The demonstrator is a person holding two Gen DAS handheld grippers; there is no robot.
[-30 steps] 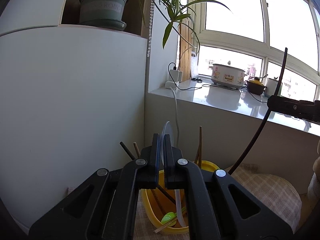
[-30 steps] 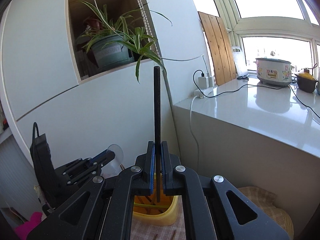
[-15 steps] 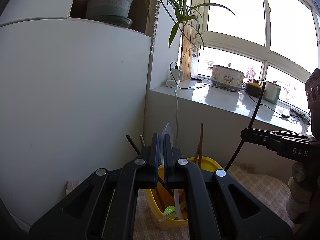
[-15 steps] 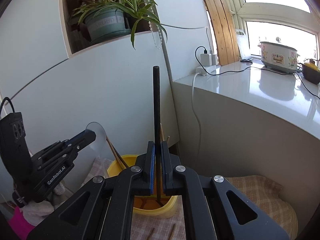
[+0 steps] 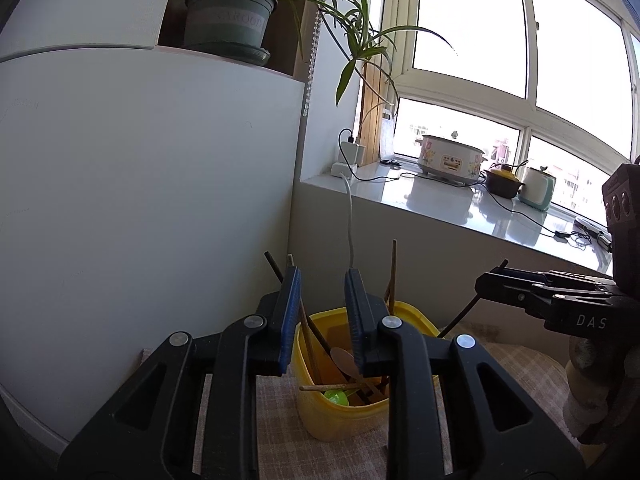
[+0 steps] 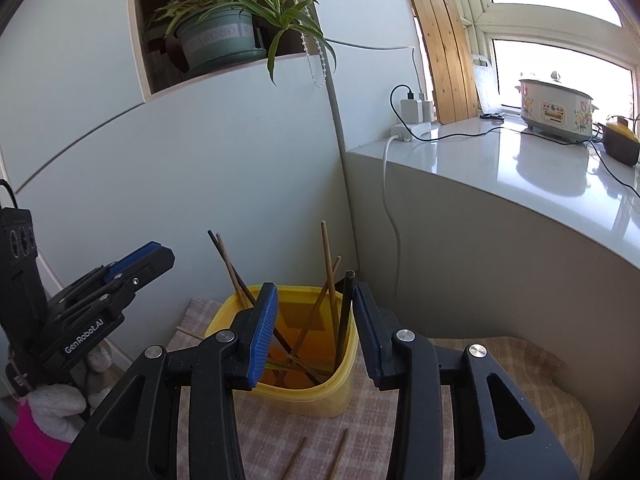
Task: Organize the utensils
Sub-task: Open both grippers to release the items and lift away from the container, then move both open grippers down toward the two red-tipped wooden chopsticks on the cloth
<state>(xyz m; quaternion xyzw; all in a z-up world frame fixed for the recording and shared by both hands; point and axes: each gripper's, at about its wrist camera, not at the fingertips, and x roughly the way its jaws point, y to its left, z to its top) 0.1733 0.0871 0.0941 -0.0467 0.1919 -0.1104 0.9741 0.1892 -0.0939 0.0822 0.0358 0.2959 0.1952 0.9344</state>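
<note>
Two handheld black grippers hover over a yellow plastic container (image 6: 320,396) that stands on a checked cloth (image 6: 492,360) in the corner where a white cabinet wall meets a grey ledge. The right gripper (image 6: 314,320) has its blue-padded jaws spread apart, holding nothing; between them a black chopstick (image 6: 345,312) stands nearly upright inside the container, leaning on its right wall. Brown wooden chopsticks (image 6: 327,268) lean in the container too, some toward the back left rim, some toward the right. Two more chopsticks (image 6: 340,456) lie on the cloth in front of the container. The left gripper (image 5: 320,308) also has its jaws apart and empty, poised just above the container's near left rim. In the left wrist view, the container (image 5: 340,420) holds a wooden spoon (image 5: 344,358), a bright green utensil (image 5: 336,397) at the bottom, and a chopstick lying crosswise; whether a clear utensil is there too cannot be told. Behind, a potted spider plant (image 6: 218,36) sits in a cabinet niche. On the white windowsill (image 6: 540,168) stand a floral slow cooker (image 6: 554,108), a power strip (image 6: 408,132) with chargers, and wooden boards (image 6: 444,56) leaning by the window.
</note>
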